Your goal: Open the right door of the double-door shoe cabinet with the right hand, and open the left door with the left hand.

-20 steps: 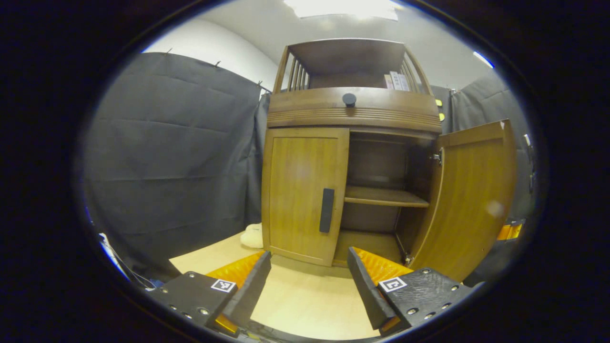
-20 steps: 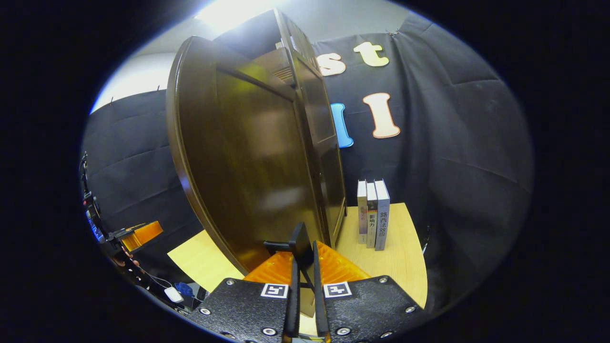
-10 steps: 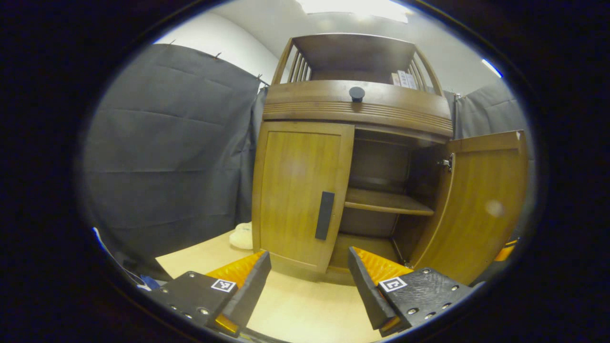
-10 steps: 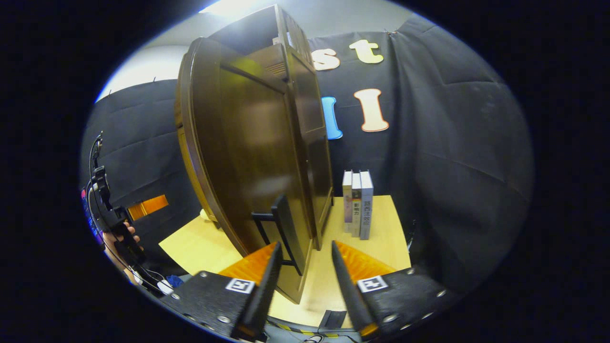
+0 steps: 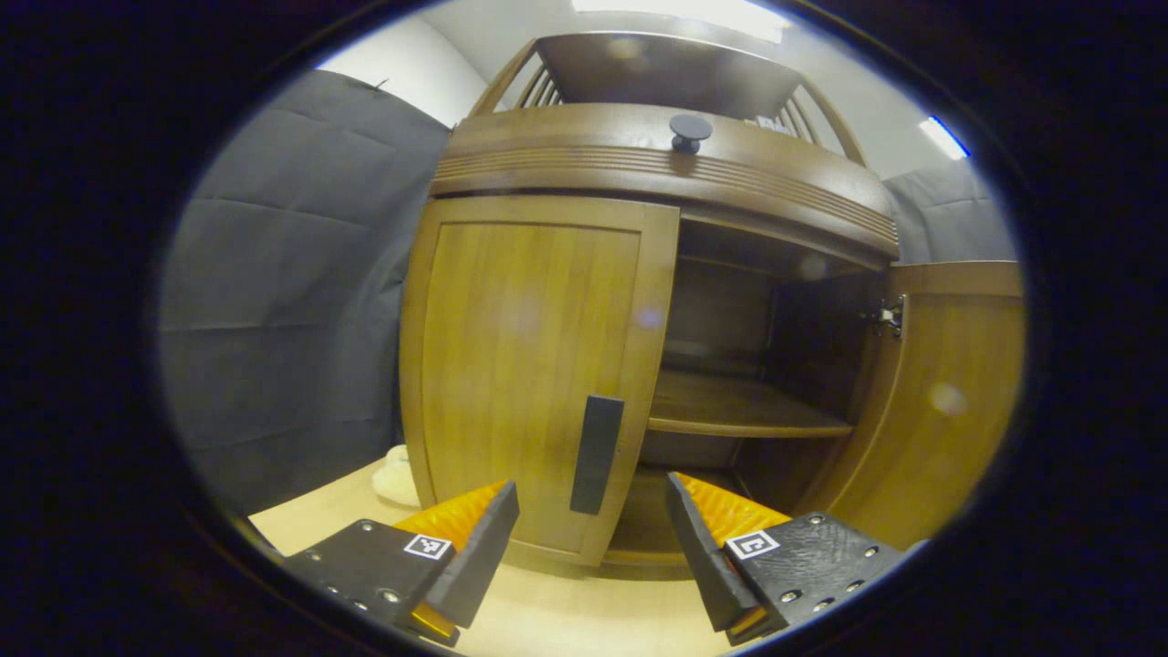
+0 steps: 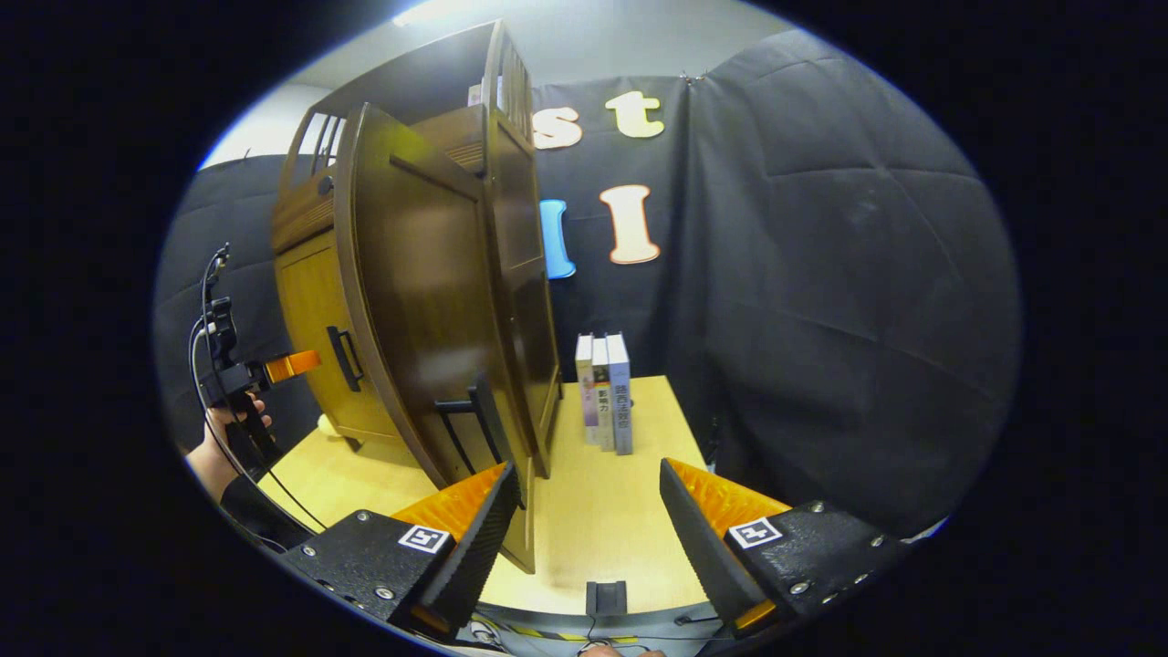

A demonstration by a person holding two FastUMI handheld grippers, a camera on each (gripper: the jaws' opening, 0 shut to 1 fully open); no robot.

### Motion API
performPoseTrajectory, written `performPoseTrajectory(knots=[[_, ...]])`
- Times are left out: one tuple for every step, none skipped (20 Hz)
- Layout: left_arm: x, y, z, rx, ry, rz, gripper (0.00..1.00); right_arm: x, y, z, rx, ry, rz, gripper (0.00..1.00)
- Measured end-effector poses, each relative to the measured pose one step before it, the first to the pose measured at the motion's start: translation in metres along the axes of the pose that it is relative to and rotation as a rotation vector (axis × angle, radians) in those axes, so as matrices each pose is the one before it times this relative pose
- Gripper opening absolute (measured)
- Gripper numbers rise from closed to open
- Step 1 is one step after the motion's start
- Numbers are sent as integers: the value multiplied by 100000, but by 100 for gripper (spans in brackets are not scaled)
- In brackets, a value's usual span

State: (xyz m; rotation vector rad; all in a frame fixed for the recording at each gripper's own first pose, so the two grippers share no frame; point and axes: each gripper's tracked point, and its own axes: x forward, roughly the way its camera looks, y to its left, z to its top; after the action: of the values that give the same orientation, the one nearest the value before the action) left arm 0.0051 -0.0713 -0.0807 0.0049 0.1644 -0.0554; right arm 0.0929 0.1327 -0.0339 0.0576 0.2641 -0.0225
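Observation:
The wooden shoe cabinet (image 5: 657, 164) stands close ahead in the left gripper view. Its left door (image 5: 520, 365) is closed, with a dark vertical handle (image 5: 596, 453) just beyond my open left gripper (image 5: 589, 547), roughly in line with the gap between its fingers. The right door (image 5: 949, 401) stands swung wide, baring the inner shelf (image 5: 739, 415). In the right gripper view that open right door (image 6: 429, 310) is seen from outside, its handle (image 6: 474, 424) just past the left finger of my open right gripper (image 6: 584, 538), which holds nothing.
Three books (image 6: 604, 392) stand on the light tabletop (image 6: 602, 511) right of the cabinet. The left gripper (image 6: 246, 374), held by a hand (image 6: 214, 456), shows at far left before the closed left door (image 6: 315, 338). A white object (image 5: 399, 474) lies left of the cabinet.
The right gripper opened off the right door's handle and drew back, leaving the door open. The left gripper moved closer to the left door's handle.

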Motion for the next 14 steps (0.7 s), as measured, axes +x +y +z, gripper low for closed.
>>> performPoseTrajectory(knots=[[242, -161, 53, 970, 723, -1394, 96, -246, 98, 213, 229, -625, -3372, 95], [430, -331, 53, 1451, 203, -1534, 97, -238, 123, 210, 493, -624, -3311, 91], [267, -570, -324, 1737, 503, -1717, 97, -319, 104, 173, 626, -282, -3521, 91], [305, -378, -365, 1594, 849, -1758, 97, -357, 126, -95, 932, -6, -3467, 91], [478, -483, -553, 1057, 1186, -2102, 96, -309, 278, -39, 1372, 155, -3095, 92], [644, -372, -420, 412, 1285, -2282, 97, -465, 239, -182, 1618, 83, -3065, 92], [345, -200, -63, 237, 1539, -2814, 97, -362, 97, 32, 1607, -59, -3108, 92], [514, -100, 123, 984, 1519, -2717, 97, -670, 115, -151, 1376, -94, -2799, 92], [394, -3, 181, 1145, 330, -2088, 97, -542, 242, 24, 1110, -467, -2484, 92], [195, 195, 169, 1008, -1009, 1040, 89, -468, 93, -50, 671, -509, -2398, 95], [498, 145, -279, 258, -663, -822, 81, -409, 164, -58, 215, -427, -2180, 95], [231, -647, 55, -375, -629, -3726, 73, -449, 138, -182, -174, -122, -1866, 95], [279, -463, 246, -356, -1500, -2484, 65, -427, 137, -156, -147, -13, -1727, 95], [1067, 534, -314, 1221, -441, 2210, 57, -221, 289, -273, 170, -14, -1338, 95]])
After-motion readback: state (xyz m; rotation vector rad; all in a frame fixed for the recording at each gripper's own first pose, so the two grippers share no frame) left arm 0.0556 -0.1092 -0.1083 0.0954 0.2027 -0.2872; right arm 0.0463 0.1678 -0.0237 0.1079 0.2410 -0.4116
